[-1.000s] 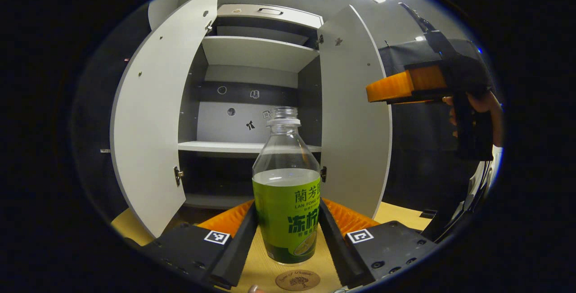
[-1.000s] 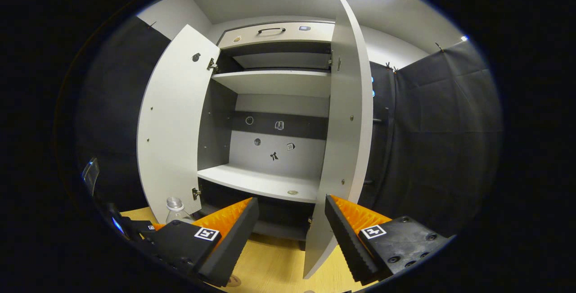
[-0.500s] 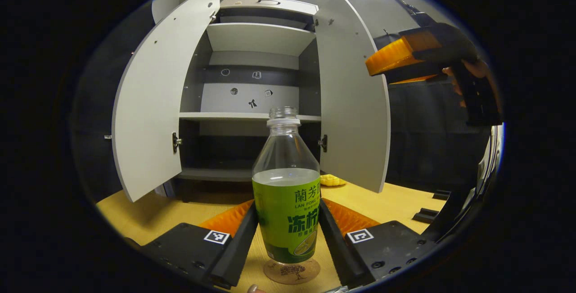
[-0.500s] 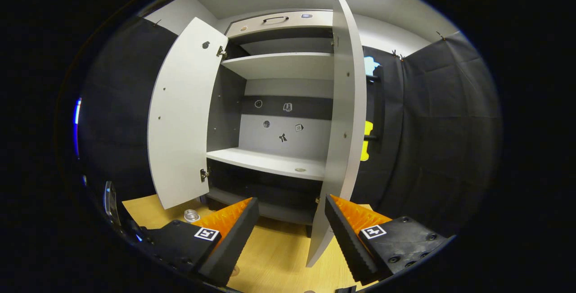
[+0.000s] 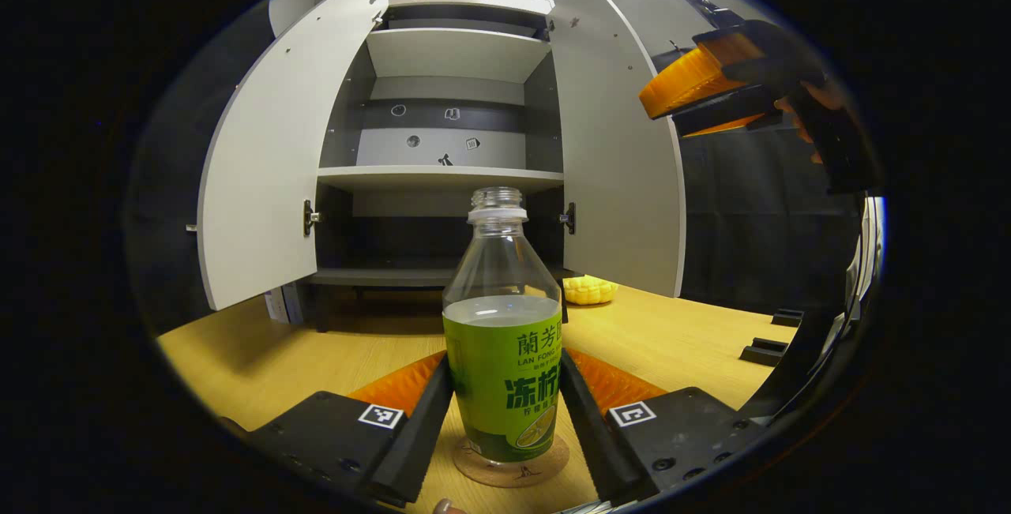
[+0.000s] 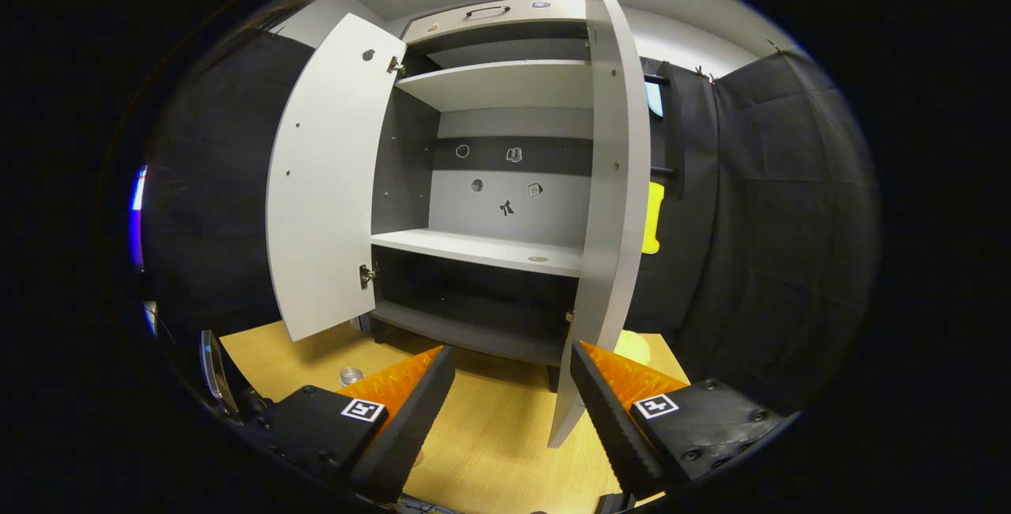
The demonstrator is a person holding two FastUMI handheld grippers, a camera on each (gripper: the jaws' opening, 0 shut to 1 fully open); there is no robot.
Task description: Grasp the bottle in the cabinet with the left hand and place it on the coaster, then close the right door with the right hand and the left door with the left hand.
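Observation:
A clear bottle (image 5: 502, 340) with a green label and no cap stands upright between the fingers of my left gripper (image 5: 505, 368), which is shut on it. Its base sits over the round cork coaster (image 5: 509, 470) on the wooden table; I cannot tell whether it touches. Behind it the grey cabinet (image 5: 442, 174) has its left door (image 5: 268, 159) and right door (image 5: 624, 159) both open. In the right gripper view, my right gripper (image 6: 512, 395) is open and empty, with the right door's edge (image 6: 608, 206) just ahead. The bottle's mouth (image 6: 351, 376) peeks at lower left.
A yellow object (image 5: 588, 289) lies on the table (image 5: 316, 348) by the right door's foot. Small black blocks (image 5: 762, 352) sit at the table's right. A hand holds the other gripper (image 5: 711, 88) high at the right. Black cloth walls flank the cabinet.
My left gripper came down with the bottle until its base reached the coaster. The right gripper has risen and drawn a little closer to the right door's edge.

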